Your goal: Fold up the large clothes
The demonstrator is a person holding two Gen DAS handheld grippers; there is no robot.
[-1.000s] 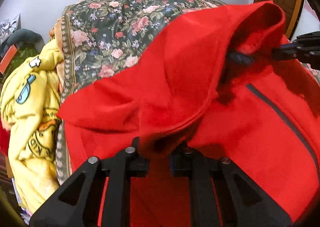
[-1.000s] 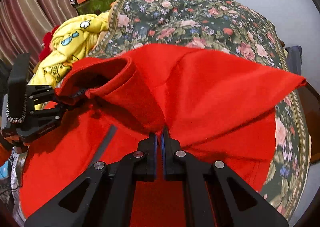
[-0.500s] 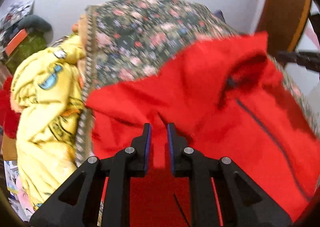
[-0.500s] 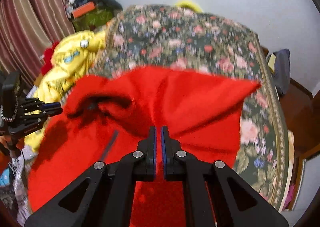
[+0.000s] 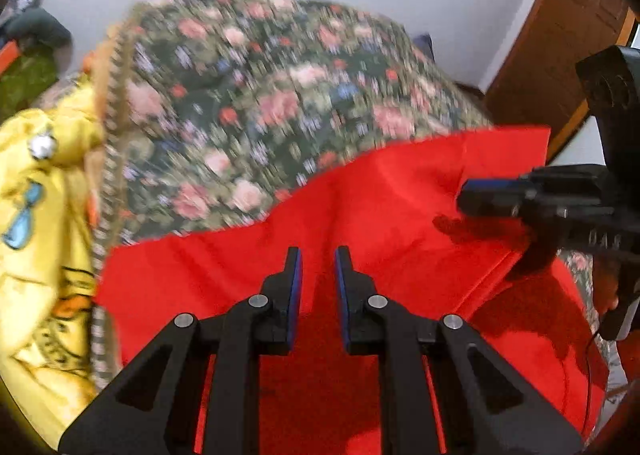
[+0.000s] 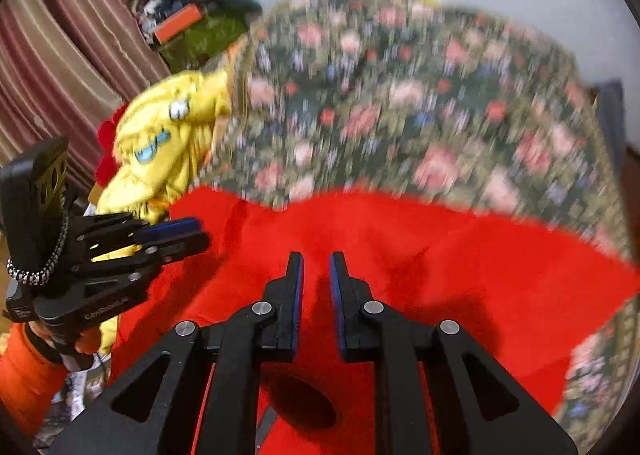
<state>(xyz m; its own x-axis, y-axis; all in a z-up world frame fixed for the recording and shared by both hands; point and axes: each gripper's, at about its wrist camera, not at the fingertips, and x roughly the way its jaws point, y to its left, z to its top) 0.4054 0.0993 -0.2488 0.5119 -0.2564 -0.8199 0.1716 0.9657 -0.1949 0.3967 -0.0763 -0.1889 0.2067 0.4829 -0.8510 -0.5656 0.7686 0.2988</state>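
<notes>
Red garment [image 5: 400, 215] on floral bedspread [image 5: 260, 95], left tool [image 6: 176, 235] lettering blurred, perhaps unreadable

Both wrist views look steeply down, close over the red garment [image 5: 400, 215] on the floral bedspread [image 6: 400, 103].

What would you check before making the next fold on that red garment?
1. Left gripper free of cloth: ok, jaws apart, nothing between.
2. Right gripper free of cloth: ok, jaws have just been opening, gap empty.
3. Red garment lying flat on the floral bedspread: ok, far edge down.
4. Yellow clothing clear of the red garment: cannot tell.
5. Sharp view: not ok, blurred.
</notes>
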